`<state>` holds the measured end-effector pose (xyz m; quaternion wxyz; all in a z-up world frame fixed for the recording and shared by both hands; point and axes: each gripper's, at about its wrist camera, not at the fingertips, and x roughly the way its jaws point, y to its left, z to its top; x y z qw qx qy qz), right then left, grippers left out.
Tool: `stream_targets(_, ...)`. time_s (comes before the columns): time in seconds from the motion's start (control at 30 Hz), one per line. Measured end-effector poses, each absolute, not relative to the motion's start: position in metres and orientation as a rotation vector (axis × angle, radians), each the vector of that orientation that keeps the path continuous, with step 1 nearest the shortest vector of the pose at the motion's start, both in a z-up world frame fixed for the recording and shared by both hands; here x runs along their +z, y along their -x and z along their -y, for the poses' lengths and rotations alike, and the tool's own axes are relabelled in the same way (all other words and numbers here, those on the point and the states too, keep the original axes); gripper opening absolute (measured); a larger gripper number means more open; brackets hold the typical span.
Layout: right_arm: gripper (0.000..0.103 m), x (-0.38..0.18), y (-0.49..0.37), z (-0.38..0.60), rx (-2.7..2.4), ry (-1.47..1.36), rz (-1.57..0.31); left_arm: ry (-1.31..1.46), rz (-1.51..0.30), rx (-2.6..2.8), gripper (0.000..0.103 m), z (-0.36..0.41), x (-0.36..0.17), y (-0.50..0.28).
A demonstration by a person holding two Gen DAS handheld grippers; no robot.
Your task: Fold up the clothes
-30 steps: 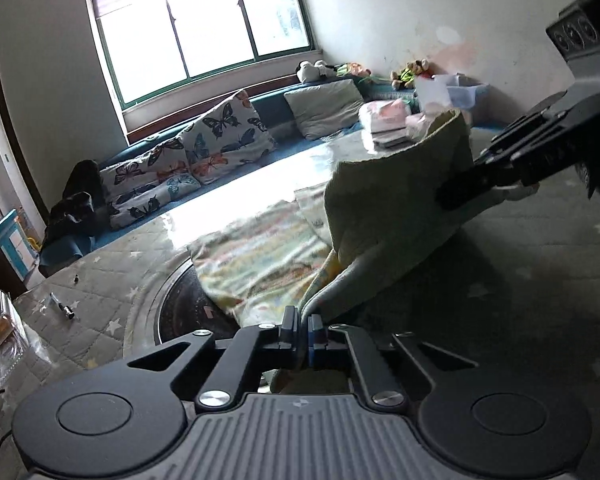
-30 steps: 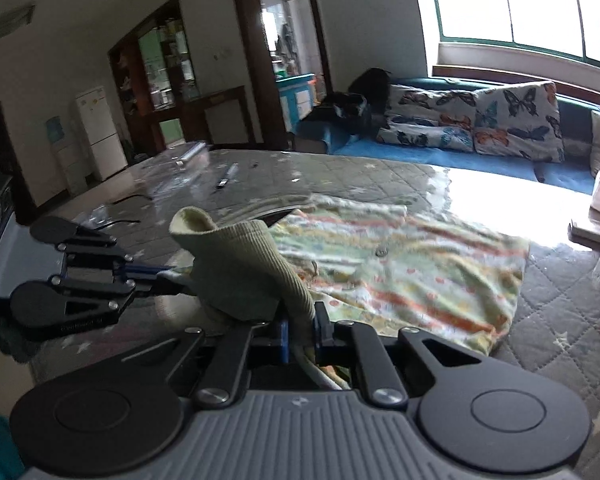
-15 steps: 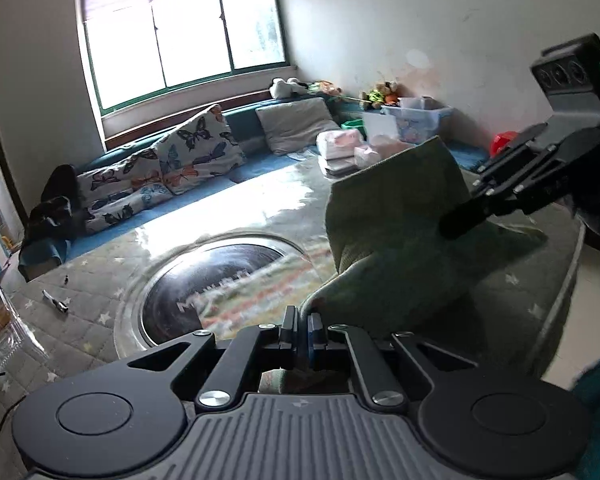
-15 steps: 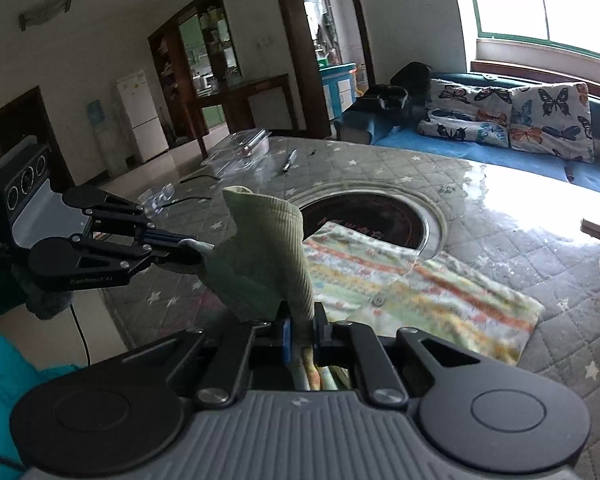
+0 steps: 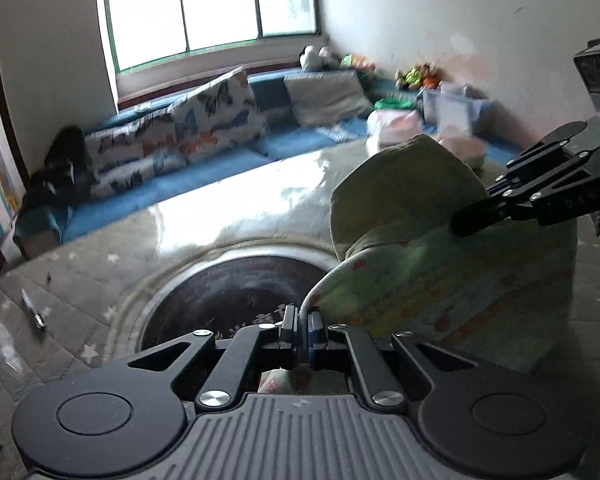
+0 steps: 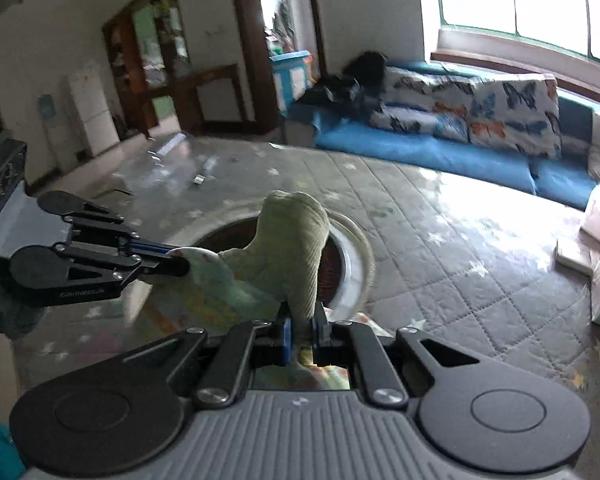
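— Above the quilted grey star-print bench point(image 5: 80, 280), what's your left claw point(image 5: 301, 322) doing?
— It's clenched on a hem of the pale green printed cotton garment point(image 5: 452, 264), which you hold lifted over the round dark inset plate point(image 5: 220, 292) at the bench's middle.
— And your right claw point(image 6: 300, 322)?
— Clamped on the garment's ribbed green cuff point(image 6: 296, 248), which stands up between its fingers. Your two claws sit near each other, the cloth slung between them.
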<state>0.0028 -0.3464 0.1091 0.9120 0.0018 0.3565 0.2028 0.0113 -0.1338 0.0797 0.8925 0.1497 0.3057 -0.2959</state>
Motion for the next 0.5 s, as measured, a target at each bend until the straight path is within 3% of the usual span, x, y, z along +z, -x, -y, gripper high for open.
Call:
stream_targets(0.1,0.010,0.088,-0.026,0.346,0.372,-0.011,-0.758,-0.301,-0.698,-0.585,0.006,0.141,0.059,-0.037)
stream_targets(0.23,0.022,0.064,-0.041,0.348,0.289,-0.025,-0.760,-0.301,-0.751,-0.545,0.011,0.143,0.036,-0.052)
stream_targets(0.33,0.022,0.060,-0.036,0.352,0.235,-0.005,-0.730,-0.279,-0.767,-0.519,0.021,0.139,0.027,-0.055)
stream_targets(0.5,0.022,0.064,-0.006,0.358,0.248,-0.017,-0.722,-0.254,-0.777,-0.464,0.025,0.134,0.023,-0.060)
